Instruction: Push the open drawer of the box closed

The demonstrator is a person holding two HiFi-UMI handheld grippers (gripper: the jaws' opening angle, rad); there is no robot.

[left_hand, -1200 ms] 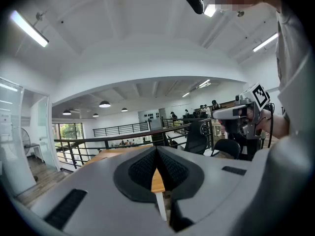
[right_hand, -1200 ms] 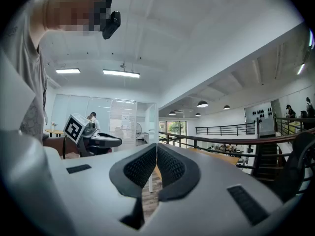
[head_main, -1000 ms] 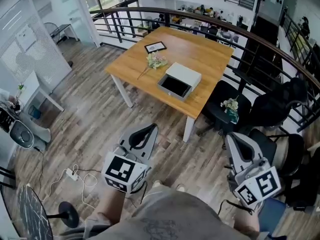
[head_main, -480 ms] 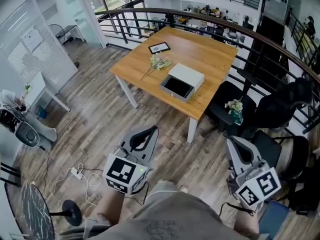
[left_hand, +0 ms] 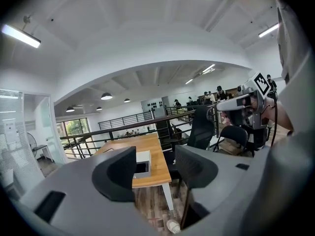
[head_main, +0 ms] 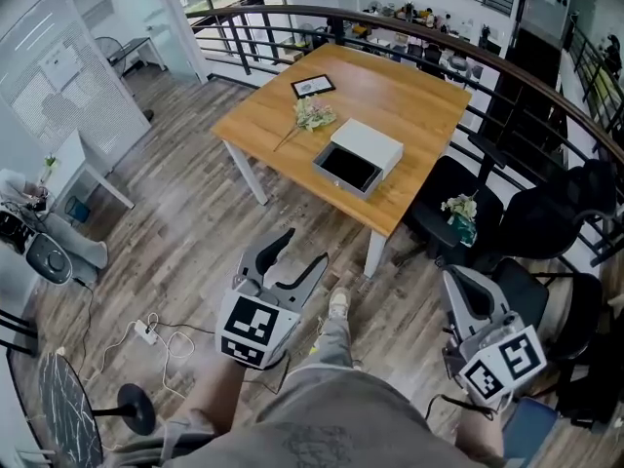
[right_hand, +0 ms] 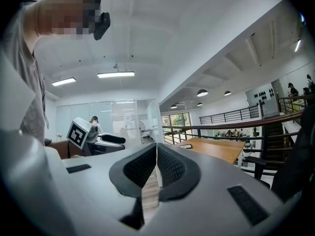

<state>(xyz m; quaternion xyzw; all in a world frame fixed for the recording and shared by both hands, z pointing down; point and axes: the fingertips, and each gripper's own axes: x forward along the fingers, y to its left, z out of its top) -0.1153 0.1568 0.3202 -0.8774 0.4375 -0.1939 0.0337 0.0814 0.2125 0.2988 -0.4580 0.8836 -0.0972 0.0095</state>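
Wood planks cover the floor [head_main: 185, 222] of a big room, and a dark railing [head_main: 409, 29] curves round its far side. Far ahead of both grippers stands a wooden table [head_main: 419, 96]. On it, well away from either gripper, sits the white box [head_main: 369, 144]. Its drawer [head_main: 343, 170] is pulled out toward the grippers, and its dark inside shows. Past the box, farther still from the grippers, lie some flowers [head_main: 310, 113] and a small picture frame [head_main: 314, 87]. The left gripper [head_main: 304, 249] is held low over the floor and points toward the table. Its jaws are opening, wide apart, with nothing between them (only the far table and the floor show through the gap). A shoe [head_main: 337, 305] is on the floor just to its right. The right gripper [head_main: 458, 283] is held low too, well off to the right of the left one. Its jaws are pressed together and hold nothing. A black chair [head_main: 444, 188] stands ahead of it, between it and the table.
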